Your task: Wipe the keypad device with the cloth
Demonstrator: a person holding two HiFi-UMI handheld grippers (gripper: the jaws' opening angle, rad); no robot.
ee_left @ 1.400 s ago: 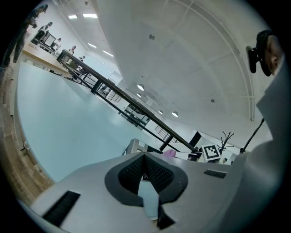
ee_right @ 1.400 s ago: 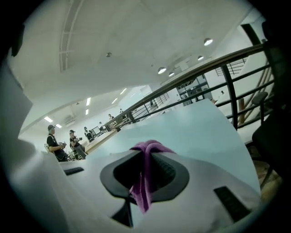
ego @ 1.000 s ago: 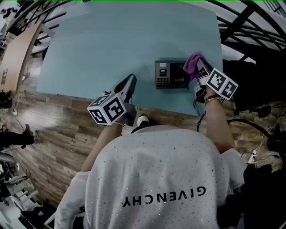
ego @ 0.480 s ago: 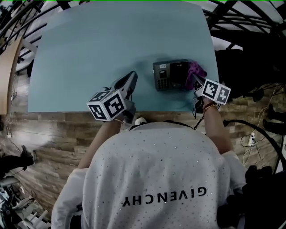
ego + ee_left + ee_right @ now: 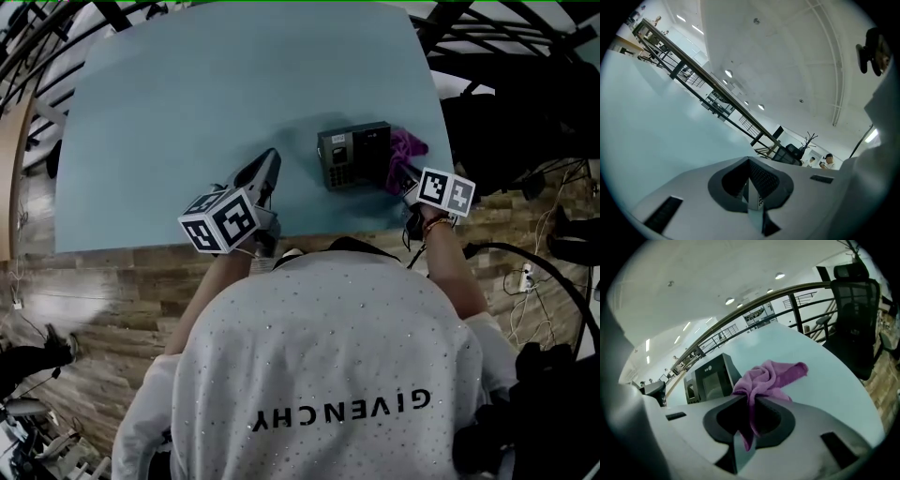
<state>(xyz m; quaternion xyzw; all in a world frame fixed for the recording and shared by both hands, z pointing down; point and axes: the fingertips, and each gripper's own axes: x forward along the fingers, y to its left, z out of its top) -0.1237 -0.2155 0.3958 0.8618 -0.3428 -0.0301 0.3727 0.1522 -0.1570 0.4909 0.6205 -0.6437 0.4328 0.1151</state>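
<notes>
Fingers of the left gripper (image 5: 268, 163) are closed together on nothing, tips tilted upward over the tabletop (image 5: 187, 103). Right of them stands the keypad device (image 5: 353, 155). Past it, the right gripper (image 5: 397, 175), forearm reaching forward, pinches the purple cloth (image 5: 407, 146), which is bunched just beside the device's right side.

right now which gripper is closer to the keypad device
Right. The right gripper, shut on the purple cloth, is at the right edge of the keypad device. The left gripper, shut and empty, is apart from it, off to its left over the table.
</notes>
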